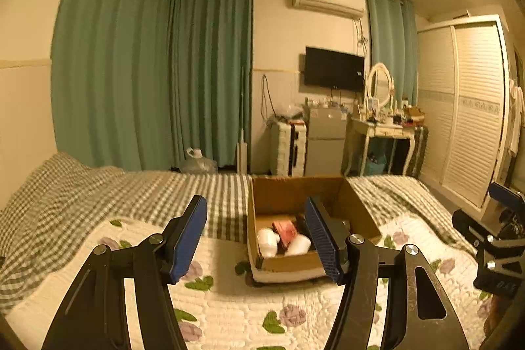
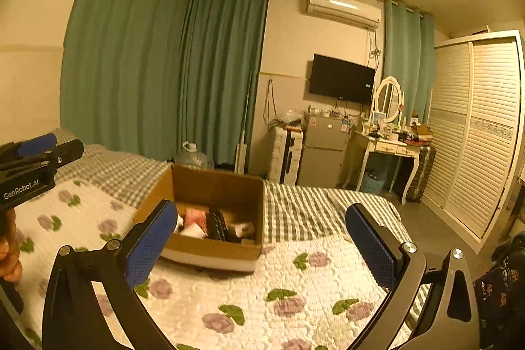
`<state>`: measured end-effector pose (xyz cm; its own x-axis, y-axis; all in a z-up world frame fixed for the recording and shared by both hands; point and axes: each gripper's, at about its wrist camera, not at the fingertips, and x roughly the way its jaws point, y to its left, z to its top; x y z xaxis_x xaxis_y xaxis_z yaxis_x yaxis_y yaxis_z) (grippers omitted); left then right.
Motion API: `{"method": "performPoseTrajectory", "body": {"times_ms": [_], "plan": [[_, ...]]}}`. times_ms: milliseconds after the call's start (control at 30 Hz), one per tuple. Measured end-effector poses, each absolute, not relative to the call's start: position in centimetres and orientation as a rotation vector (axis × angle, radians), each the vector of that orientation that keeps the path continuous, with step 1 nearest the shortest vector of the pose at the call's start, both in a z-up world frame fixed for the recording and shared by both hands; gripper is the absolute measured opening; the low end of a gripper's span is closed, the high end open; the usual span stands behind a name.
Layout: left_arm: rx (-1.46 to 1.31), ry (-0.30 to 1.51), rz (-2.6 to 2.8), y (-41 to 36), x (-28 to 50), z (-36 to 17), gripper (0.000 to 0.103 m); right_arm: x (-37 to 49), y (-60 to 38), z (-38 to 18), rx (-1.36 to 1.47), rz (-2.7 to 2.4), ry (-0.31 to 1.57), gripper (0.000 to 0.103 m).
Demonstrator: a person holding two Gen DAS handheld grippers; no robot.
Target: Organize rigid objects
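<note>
An open cardboard box [image 1: 357, 205] sits on the bed ahead of both grippers; it also shows in the right wrist view [image 2: 216, 186]. Inside it lie white cups [image 1: 267, 240], a red-pink packet [image 1: 285, 230] and dark items [image 2: 218, 223]. My left gripper [image 1: 259, 238] is open and empty, held above the quilt just short of the box. My right gripper [image 2: 262, 246] is open and empty, to the right of the box. The right gripper also shows at the left wrist view's right edge [image 1: 492, 235], and the left gripper at the right wrist view's left edge [image 2: 29, 163].
The bed has a white floral quilt [image 2: 262, 300] over a grey checked sheet [image 1: 147, 189]. Beyond the bed foot stand a water jug [image 1: 198, 161], a small fridge [image 1: 325, 140], a dressing table [image 1: 384, 130] and a louvred wardrobe [image 1: 466, 107]. Green curtains [image 1: 147, 71] cover the far wall.
</note>
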<state>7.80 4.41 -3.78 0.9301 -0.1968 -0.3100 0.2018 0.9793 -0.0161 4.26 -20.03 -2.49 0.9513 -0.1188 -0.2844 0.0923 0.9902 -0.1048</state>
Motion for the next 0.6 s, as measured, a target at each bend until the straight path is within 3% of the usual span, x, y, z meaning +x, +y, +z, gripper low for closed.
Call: {"method": "performPoseTrajectory", "body": {"times_ms": [600], "plan": [[0.041, 0.352, -0.194, 3.9, 7.8, -4.4, 0.065, 4.7, -21.1, -3.1, -0.04, -0.122, 0.318, 0.103]]}}
